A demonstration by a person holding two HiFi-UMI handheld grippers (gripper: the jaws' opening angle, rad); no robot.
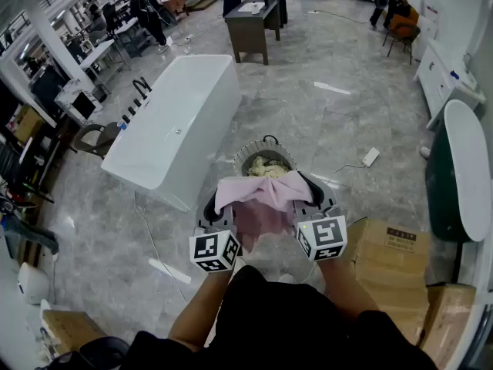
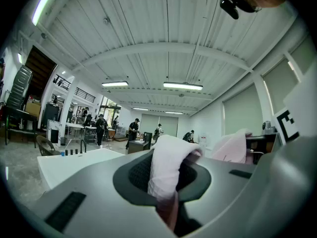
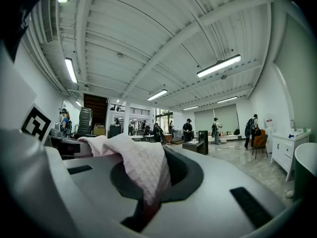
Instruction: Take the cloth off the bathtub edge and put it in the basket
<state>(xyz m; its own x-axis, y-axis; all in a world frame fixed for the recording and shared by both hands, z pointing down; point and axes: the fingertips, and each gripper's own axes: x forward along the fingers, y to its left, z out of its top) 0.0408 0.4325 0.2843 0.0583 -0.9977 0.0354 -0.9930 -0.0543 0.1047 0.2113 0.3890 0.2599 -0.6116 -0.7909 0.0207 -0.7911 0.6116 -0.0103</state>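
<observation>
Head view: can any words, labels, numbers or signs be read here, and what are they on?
No text here can be read.
Label on the cardboard box: printed, but too small to read.
Left cube and right cube: black-and-white square patterns only, no words or numbers.
</observation>
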